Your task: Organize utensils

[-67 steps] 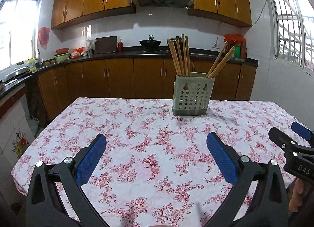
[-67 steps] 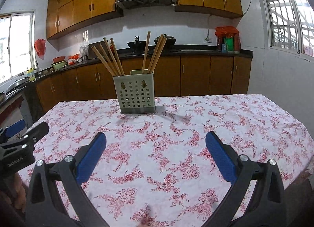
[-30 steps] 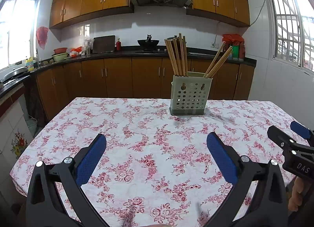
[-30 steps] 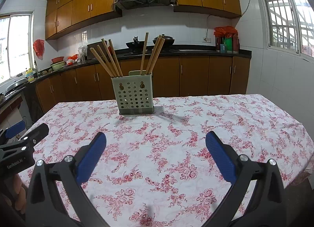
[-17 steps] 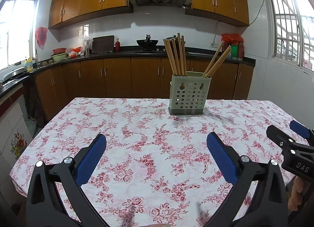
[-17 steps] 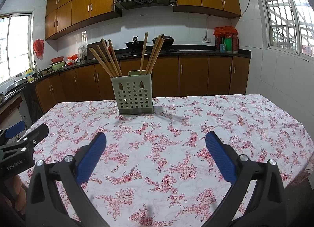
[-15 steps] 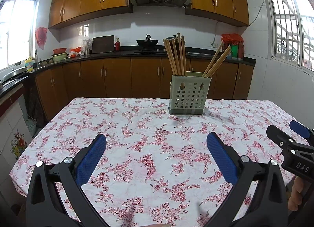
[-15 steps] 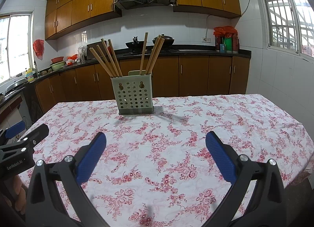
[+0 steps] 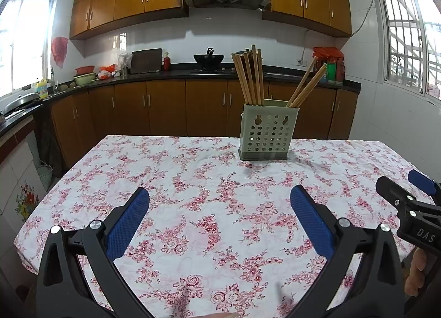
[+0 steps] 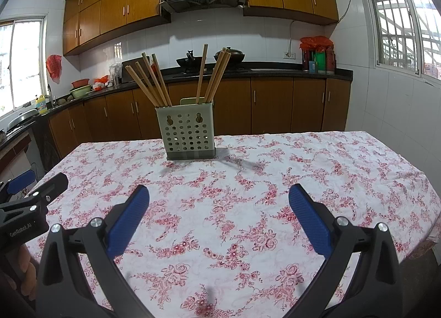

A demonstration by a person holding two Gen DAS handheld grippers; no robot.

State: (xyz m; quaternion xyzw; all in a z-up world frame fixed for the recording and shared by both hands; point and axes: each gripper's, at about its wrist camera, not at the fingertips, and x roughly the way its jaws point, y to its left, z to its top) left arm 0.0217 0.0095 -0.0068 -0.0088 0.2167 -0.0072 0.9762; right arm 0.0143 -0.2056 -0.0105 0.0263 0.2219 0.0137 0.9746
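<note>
A pale green perforated utensil holder (image 9: 268,133) (image 10: 188,132) stands upright near the far edge of the table. Several wooden chopsticks (image 9: 249,75) (image 10: 150,81) lean in it in two bunches, one per side. My left gripper (image 9: 219,205) is open above the near part of the floral tablecloth (image 9: 193,180), well short of the holder, with nothing between its blue pads. My right gripper (image 10: 219,202) is also open and empty at a similar distance. Each gripper shows at the edge of the other's view: the right gripper (image 9: 408,191), the left gripper (image 10: 35,183).
The table (image 10: 344,169) carries only the holder; its edges fall off left and right. Behind run wooden kitchen cabinets (image 9: 165,108) and a dark counter with a wok (image 9: 208,57), bottles (image 10: 317,59) and bowls. A hand (image 9: 416,274) holds the right gripper.
Both grippers have drawn back a little from the holder over the last two seconds, and stay open. In the last half second nothing visibly moves.
</note>
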